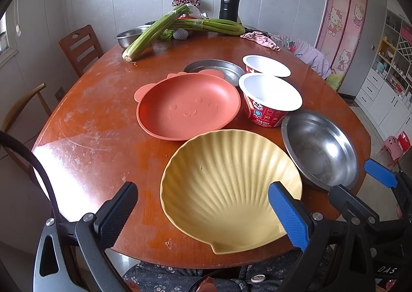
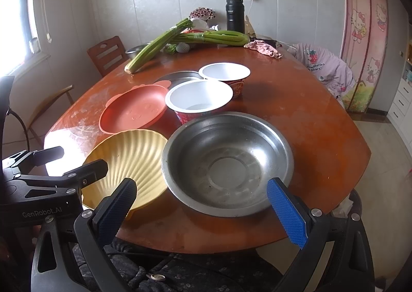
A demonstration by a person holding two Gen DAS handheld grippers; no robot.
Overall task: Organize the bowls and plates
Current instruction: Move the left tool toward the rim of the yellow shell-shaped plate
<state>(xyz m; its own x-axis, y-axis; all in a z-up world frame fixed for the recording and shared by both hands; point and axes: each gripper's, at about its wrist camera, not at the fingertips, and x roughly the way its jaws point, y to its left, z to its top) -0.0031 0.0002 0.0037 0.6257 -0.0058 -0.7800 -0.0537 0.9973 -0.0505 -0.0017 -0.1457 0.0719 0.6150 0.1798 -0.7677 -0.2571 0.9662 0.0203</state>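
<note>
A yellow shell-shaped plate (image 1: 226,189) (image 2: 128,166) lies at the table's near edge, with a steel bowl (image 1: 320,149) (image 2: 226,163) to its right. Behind them are an orange bear-face plate (image 1: 188,109) (image 2: 134,113), a flat steel plate (image 1: 216,68) (image 2: 177,76) and two white-lined paper noodle bowls (image 1: 269,99) (image 1: 266,65) (image 2: 198,99) (image 2: 224,73). My left gripper (image 1: 203,212) is open and empty at the near edge, straddling the yellow plate. My right gripper (image 2: 203,208) is open and empty in front of the steel bowl.
Celery bunches (image 1: 154,32), a steel basin (image 1: 128,36), a black thermos (image 1: 229,3) and a pink cloth (image 1: 260,40) sit at the table's far end. Wooden chairs (image 1: 79,47) stand at the left. White cabinets (image 1: 386,81) are at the right.
</note>
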